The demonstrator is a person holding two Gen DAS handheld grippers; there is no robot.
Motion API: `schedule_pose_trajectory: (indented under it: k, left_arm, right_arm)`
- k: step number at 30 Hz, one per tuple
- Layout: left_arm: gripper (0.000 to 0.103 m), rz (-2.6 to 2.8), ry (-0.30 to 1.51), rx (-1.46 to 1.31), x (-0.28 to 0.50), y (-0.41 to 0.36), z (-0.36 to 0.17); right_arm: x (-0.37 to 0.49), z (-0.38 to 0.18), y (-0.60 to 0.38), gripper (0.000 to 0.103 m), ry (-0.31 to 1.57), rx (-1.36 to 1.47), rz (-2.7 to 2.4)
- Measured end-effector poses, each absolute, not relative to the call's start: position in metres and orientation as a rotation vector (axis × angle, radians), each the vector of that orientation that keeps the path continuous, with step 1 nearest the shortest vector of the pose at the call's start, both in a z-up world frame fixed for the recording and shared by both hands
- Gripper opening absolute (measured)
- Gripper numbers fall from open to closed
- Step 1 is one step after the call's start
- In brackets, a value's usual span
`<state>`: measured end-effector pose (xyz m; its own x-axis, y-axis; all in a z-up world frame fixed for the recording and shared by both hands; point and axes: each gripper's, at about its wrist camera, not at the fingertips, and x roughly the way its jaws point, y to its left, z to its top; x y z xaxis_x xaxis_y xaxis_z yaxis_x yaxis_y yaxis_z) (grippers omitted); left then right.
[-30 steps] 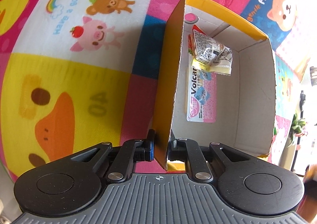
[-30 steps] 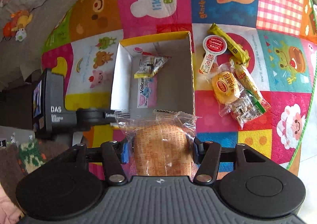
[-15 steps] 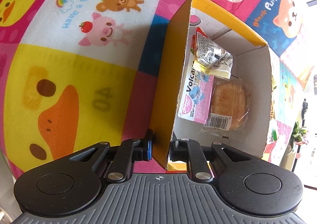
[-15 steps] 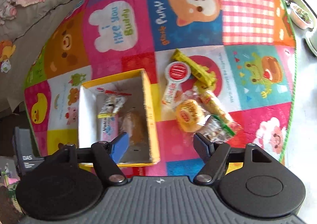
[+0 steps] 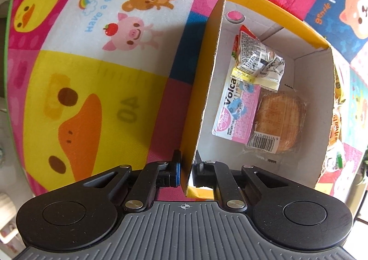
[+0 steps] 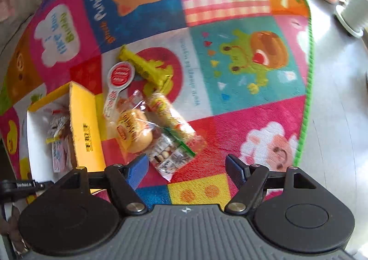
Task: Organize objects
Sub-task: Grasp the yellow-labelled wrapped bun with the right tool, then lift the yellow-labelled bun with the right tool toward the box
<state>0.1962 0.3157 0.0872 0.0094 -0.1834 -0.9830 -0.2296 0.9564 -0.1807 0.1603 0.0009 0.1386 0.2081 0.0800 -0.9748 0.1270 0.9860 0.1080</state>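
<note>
Right now the box point(image 5: 306, 126) sits on the play mat point(image 5: 92, 89), open top, yellow outside and white inside, w/ three snacks in it: a pink flat sachet point(image 5: 234, 112), a crinkly clear-and-yellow packet point(image 5: 257, 62) lying over the sachet's top end, and a wrapped brown cake point(image 5: 278, 119) just beside the sachet, barcode end toward the camera. Left gripper point(image 5: 185, 171) is clamped on the box's near side wall, one pad outside, one inside, jaws about as closed as they go; it looks like it's there to steady the box.

Step in hand, as I read it: fetch the next snack. Right gripper point(image 6: 186, 168) holds nothing, jaws wide and opening, above the loose pile just outside the box's right wall. Nearest the jaws is a clear bag of small mixed pieces point(image 6: 171, 156); touching it are a round yellow bun pack point(image 6: 134, 133) and a long yellow-red stick pack point(image 6: 171, 114). Further off lie a red-and-white paddle-shaped pack point(image 6: 118, 82) and a green-yellow bar point(image 6: 145, 66).

Next move prob needs a drop onto one item only. Packs overlap, so a grab could drag a neighbour; wrappers look slick and crumply. Free floor in the box is mostly at its right side.
</note>
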Motion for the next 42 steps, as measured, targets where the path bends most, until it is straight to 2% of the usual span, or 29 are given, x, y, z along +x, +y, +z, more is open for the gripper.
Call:
schedule_pose_trajectory:
  k: [7,15,20,22,24,27,42]
  left_arm:
    - [0.01,0.05,1.585,-0.259,0.205,0.301,0.097]
    - [0.01,0.094,1.639,-0.219,0.199,0.295,0.09]
    - [0.01,0.094,1.649,-0.206,0.2,0.287,0.086]
    - [0.01,0.094,1.654,-0.212,0.201,0.286,0.083]
    - [0.01,0.091,1.654,-0.214,0.201,0.283,0.081]
    - [0.01,0.069,1.647,-0.221,0.2,0.281,0.08]
    - [0.01,-0.068,1.541,-0.301,0.197,0.288,0.065]
  right_arm:
    - [0.201,0.094,0.067,0.076,1.333,-0.022,0.252]
    - [0.234,0.04,0.067,0.076,1.415,-0.038,0.281]
    - [0.236,0.038,0.071,0.078,1.404,-0.074,0.303]
    - [0.236,0.04,0.072,0.075,1.403,-0.116,0.298]
    - [0.237,0.042,0.076,0.065,1.411,-0.15,0.292]
    - [0.236,0.046,0.076,0.059,1.448,-0.114,0.28]
    - [0.161,0.163,0.056,0.058,1.357,0.053,0.121]
